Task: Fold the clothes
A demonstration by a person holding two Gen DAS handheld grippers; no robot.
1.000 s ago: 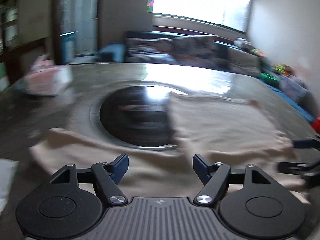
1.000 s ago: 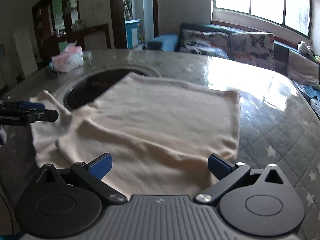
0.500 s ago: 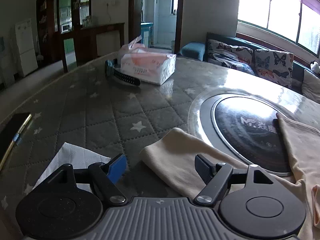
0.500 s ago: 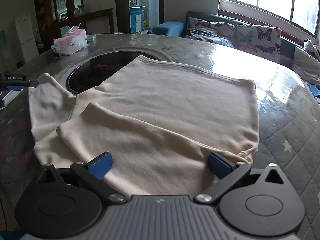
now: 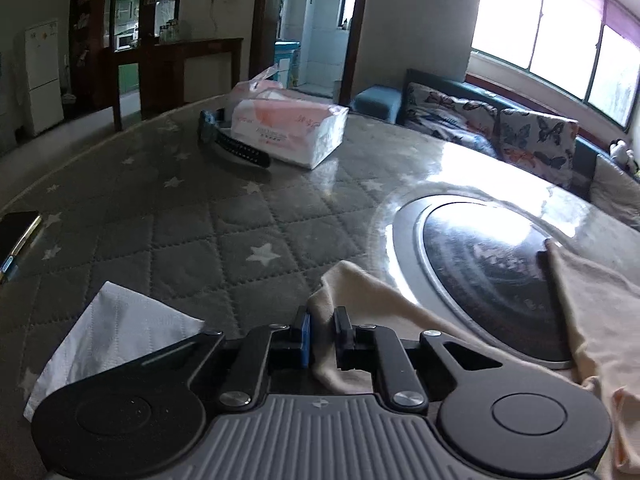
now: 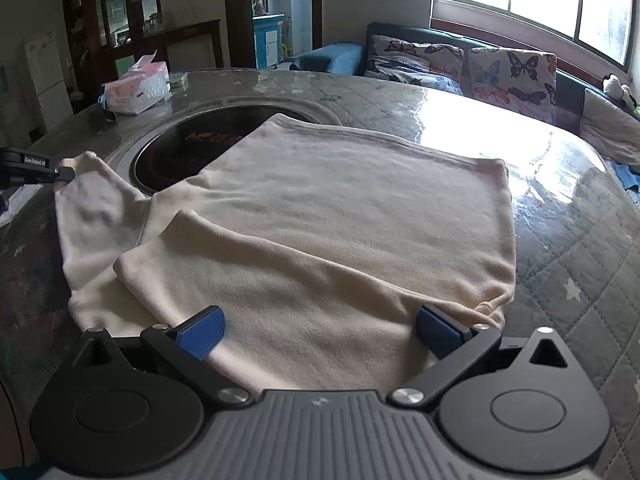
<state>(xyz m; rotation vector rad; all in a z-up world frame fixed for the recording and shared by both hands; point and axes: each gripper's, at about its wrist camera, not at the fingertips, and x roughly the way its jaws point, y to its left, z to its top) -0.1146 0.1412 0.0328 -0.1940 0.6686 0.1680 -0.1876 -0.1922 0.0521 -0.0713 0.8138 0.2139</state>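
Left gripper [image 5: 323, 336] jaws closing on the cuff end of the cream sweater's [image 6: 340, 216] sleeve [image 5: 352, 300]; fabric sits between the pads, looks pinched near its edge. Right gripper [image 6: 318, 330] spread wide over the near hem, nothing held. The sweater lies flat on the quilted star-pattern table cover [image 5: 192, 216], partly over the round black cooktop [image 5: 480, 264], one sleeve already folded across the body. Risks, as I read it: the bite on the cuff is shallow, so the sleeve could slip out on the lift; with the right side not pinning the body, pulling may drag the whole garment and undo the folded sleeve; the paper napkin [image 5: 112, 336] just beside the left jaw could get swept along. Versus a second ago: left jaws were wide open over the body fabric, camera blurred; half a second ago still open, straddling the sleeve end. Right gripper essentially unchanged, open throughout.
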